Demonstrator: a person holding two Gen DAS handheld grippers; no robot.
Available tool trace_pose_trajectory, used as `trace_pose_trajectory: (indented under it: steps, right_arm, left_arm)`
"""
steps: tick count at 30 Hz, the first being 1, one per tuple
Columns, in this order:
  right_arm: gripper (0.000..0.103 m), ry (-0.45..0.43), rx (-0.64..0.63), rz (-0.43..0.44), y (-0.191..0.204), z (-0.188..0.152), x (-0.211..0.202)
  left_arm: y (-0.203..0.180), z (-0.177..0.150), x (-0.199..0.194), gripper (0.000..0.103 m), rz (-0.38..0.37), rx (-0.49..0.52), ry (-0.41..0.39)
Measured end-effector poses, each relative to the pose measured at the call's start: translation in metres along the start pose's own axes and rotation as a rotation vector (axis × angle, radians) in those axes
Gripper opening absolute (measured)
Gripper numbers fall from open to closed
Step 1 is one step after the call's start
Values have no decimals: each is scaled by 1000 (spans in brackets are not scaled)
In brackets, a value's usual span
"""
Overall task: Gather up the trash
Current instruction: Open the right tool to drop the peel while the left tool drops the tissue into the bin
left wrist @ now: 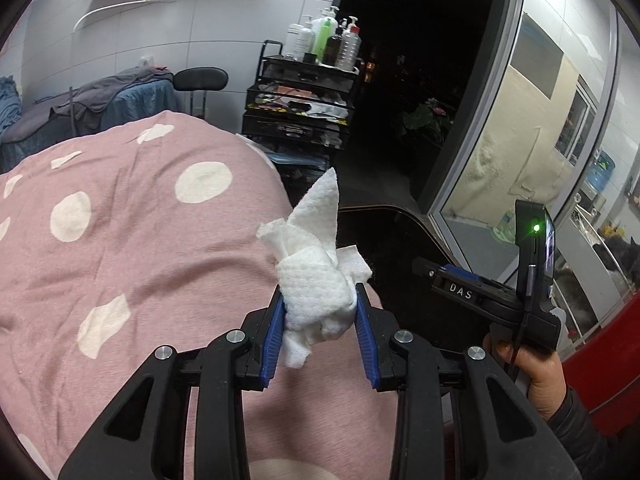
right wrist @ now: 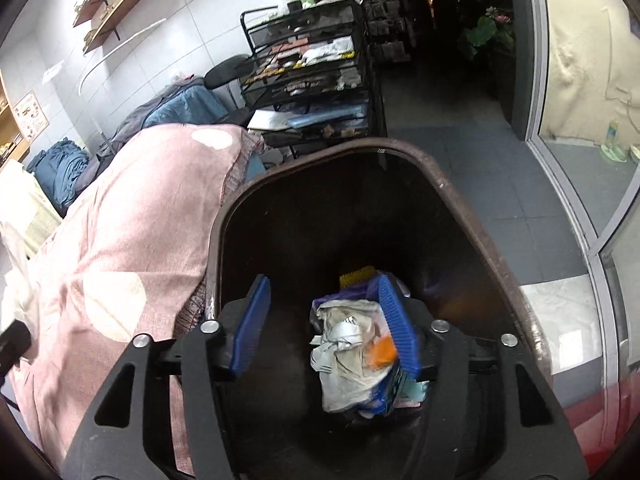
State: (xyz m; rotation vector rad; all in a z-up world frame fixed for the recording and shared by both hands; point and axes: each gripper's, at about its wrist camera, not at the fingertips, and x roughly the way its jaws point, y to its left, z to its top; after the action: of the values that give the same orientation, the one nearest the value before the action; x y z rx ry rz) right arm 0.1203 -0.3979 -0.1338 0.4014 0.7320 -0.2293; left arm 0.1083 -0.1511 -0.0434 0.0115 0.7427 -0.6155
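While a crumpled white paper towel (left wrist: 316, 276) is clamped between the blue pads of the left gripper (left wrist: 320, 300), it is held just above the near right edge of a pink blanket with pale dots (left wrist: 132, 240). Part of the dark bin (left wrist: 384, 216) is seen beyond it, and to the right the right gripper (left wrist: 424, 268) is seen from the side, gripped by a hand (left wrist: 536, 376). From the right wrist, the right gripper (right wrist: 324, 312) is seen over the open brown-rimmed bin (right wrist: 456, 196) with its jaws spread wide and nothing pressed between them. A mixed wad of wrappers and paper (right wrist: 356, 356) is seen below, close against the right pad; whether it is touched cannot be told. A black wire cart (right wrist: 312, 60) is seen far behind
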Motion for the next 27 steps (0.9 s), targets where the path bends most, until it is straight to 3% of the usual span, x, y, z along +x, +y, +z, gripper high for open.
trace_pose_trajectory:
  steps: [5,11,27]
  right_arm:
    - [78,-92,-14,-48,4,6,-18]
    - [90,-193,-2,-83,2,13,-38]
    - [96,-321,79,-144,-16,21,-69]
  left_arm:
    - [-13,6,17,33,-39,21,38]
    - [-31,12,39,33,-65,56,89]
    - [-64,24,94,33,-95,131,232]
